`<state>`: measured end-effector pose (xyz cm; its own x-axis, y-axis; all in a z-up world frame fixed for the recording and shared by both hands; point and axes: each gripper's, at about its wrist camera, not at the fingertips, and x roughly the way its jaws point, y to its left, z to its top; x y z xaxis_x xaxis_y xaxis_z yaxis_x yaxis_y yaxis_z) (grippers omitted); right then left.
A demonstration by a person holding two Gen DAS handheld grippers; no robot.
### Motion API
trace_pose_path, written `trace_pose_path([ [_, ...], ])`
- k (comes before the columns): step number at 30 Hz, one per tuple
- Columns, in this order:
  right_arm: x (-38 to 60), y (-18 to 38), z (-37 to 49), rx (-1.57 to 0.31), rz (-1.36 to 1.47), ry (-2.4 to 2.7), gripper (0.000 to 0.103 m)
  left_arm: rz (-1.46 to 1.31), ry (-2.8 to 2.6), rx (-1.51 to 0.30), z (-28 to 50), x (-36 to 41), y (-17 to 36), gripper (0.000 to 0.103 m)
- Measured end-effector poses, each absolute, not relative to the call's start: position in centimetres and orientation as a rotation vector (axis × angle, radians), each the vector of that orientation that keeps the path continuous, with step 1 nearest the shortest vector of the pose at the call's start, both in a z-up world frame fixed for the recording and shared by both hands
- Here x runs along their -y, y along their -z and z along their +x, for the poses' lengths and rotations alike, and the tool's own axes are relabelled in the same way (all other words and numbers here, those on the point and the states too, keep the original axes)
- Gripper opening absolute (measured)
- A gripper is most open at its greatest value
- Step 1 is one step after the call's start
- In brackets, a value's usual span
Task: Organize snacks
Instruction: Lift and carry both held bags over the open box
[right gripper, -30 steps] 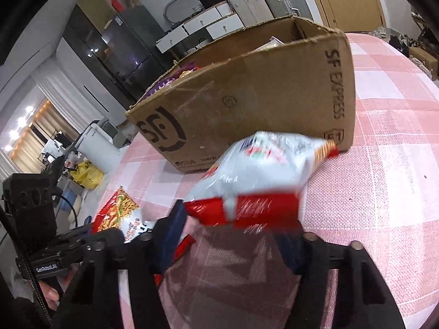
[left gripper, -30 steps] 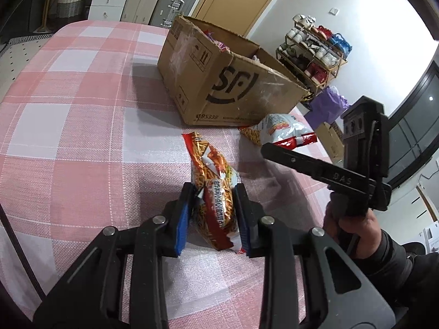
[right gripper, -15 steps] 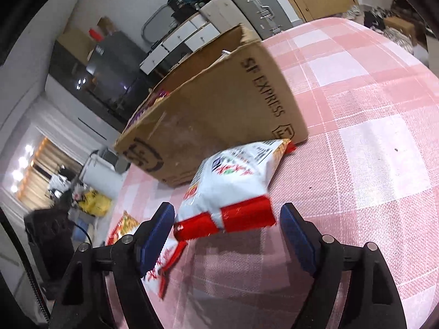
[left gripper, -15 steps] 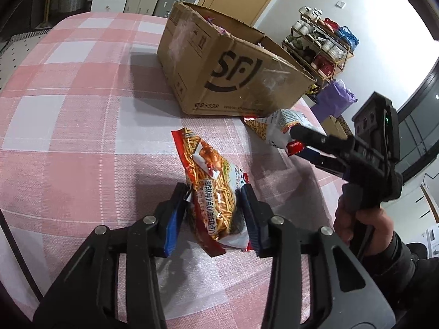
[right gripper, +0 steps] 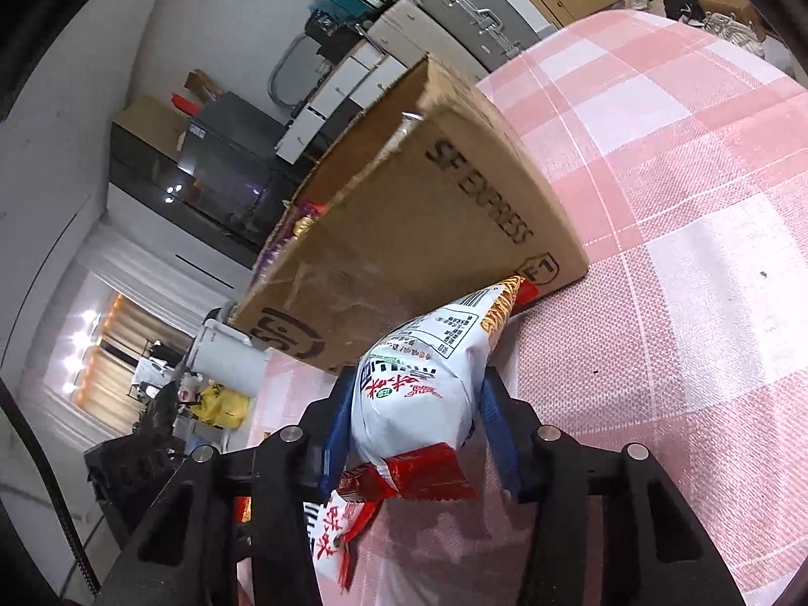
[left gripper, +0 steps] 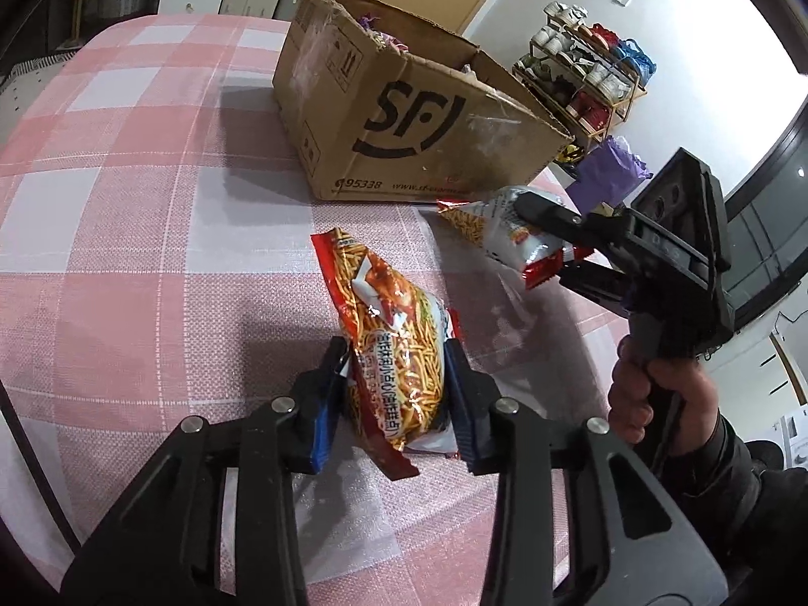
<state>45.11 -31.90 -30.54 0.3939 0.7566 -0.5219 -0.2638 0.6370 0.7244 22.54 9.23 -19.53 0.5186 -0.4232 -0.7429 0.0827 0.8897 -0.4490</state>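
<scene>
My left gripper (left gripper: 396, 394) is shut on an orange-red snack bag (left gripper: 389, 333) and holds it tilted over the pink checked tablecloth (left gripper: 126, 202). My right gripper (right gripper: 416, 424) is shut on a white and red snack bag (right gripper: 429, 373), lifted with its far tip close to the box corner. That bag also shows in the left wrist view (left gripper: 500, 232), between the right gripper's fingers (left gripper: 560, 217). An open SF cardboard box (left gripper: 404, 111) with several snacks inside stands at the back; it also shows in the right wrist view (right gripper: 404, 232).
A shoe rack (left gripper: 586, 76) and a purple bag (left gripper: 611, 171) stand beyond the table's right edge. Drawers and suitcases (right gripper: 454, 5) line the far wall. The table edge runs close on the left (left gripper: 30, 434).
My right gripper has closed on the white and red bag and lifted it. My left gripper has raised the orange-red bag off the cloth and tilted it up.
</scene>
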Motion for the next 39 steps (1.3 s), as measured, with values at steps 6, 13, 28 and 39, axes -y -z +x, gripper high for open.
trace_pose_path([
  [6,32.8,29.6,43.8,-0.942,0.596,-0.722,0.047,-0.379,0.303,-0.966,22.2,-9.5,18.4,0.032],
  [13,33.5,27.2,42.7,-0.891,0.586,-0.766,0.047,-0.366,0.294,-0.897,21.4,-10.2,14.9,0.032],
  [28,34.4,17.5,42.6,-0.701,0.479,-0.818,0.047,-0.287,0.290,-0.784,25.8,-10.0,5.2,0.032],
  [39,33.1,12.3,46.6,-0.633,0.423,-0.834,0.047,-0.261,0.283,-0.763,32.1,-9.0,0.9,0.032],
])
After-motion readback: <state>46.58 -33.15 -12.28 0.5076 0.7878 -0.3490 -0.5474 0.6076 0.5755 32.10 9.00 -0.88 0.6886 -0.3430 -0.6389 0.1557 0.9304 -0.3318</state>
